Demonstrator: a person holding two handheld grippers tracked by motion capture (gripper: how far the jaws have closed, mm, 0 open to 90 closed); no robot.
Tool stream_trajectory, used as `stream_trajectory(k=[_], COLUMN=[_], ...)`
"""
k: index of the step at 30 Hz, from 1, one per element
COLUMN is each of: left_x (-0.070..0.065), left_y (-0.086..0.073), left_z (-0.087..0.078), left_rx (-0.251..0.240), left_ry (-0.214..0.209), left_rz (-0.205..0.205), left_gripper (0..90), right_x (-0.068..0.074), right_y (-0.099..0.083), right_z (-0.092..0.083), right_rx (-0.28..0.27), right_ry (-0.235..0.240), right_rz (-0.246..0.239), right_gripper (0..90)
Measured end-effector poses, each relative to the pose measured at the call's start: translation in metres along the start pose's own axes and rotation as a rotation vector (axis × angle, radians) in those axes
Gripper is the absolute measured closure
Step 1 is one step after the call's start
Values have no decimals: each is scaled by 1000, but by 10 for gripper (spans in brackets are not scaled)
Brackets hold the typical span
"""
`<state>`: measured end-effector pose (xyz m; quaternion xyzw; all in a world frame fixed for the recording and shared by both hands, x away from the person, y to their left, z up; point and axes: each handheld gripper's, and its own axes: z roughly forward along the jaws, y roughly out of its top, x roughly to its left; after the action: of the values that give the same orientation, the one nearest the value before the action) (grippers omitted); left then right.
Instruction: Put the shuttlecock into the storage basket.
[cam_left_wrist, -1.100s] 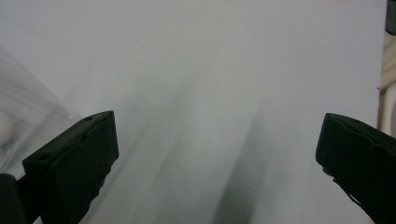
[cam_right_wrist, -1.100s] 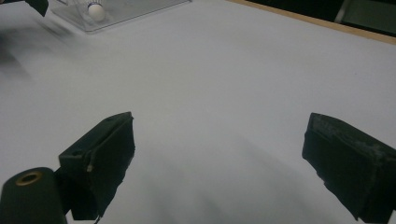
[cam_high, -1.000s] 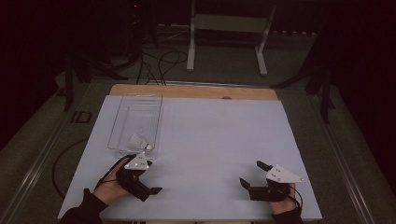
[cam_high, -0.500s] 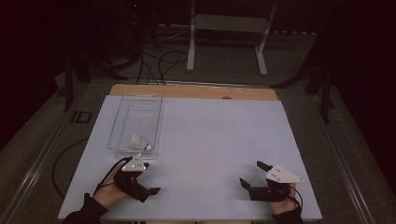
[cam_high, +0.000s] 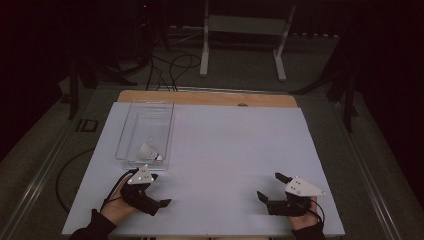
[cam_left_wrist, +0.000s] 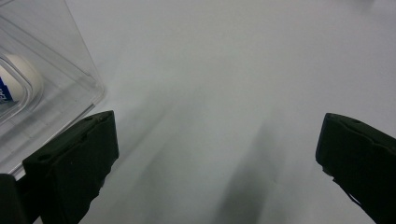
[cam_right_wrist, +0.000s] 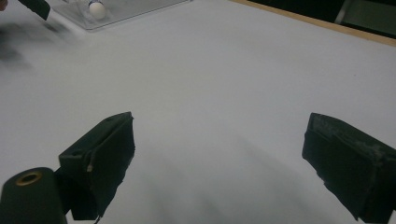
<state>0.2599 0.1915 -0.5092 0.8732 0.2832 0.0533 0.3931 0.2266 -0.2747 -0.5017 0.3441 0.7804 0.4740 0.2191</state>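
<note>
A clear plastic tray (cam_high: 148, 131) is seen on the left part of the white table (cam_high: 225, 150), its long axis running from the near edge toward the far wooden edge, leaning slightly to the right as it recedes in the high view. Inside its near end a small white shuttlecock (cam_high: 148, 150) is lying on its side; its rounded cork tip appears to be turned toward the tray's near right corner and its wider skirt toward the left, though the detail is too small to be sure. In the left gripper view the tray's rounded near corner (cam_left_wrist: 56, 88) is seen just beside the gripper's own left jaw, with a white and blue object (cam_left_wrist: 14, 86) blurred behind the wall. The left gripper (cam_high: 155, 192) is held just short of the tray's near end, its jaws spread wide with nothing between them and bare table beneath. The right gripper (cam_high: 270, 187) is held well apart from the tray, near the table's near right corner, its jaws likewise spread wide and empty. In the right gripper view the tray (cam_right_wrist: 130, 9) and the shuttlecock's tip (cam_right_wrist: 96, 9) are seen far off at the upper left.
</note>
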Motion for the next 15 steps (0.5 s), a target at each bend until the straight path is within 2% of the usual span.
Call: stream_trajectory(k=[15], left_x=[-1], left_y=[0], left_z=[2], left_rx=[0], left_ry=[-16], left_rz=[9], left_gripper=[1], right_x=[-1], right_y=[0], right_z=[0], right_rx=[5], right_ry=[3], right_rz=[6], right_gripper=[92])
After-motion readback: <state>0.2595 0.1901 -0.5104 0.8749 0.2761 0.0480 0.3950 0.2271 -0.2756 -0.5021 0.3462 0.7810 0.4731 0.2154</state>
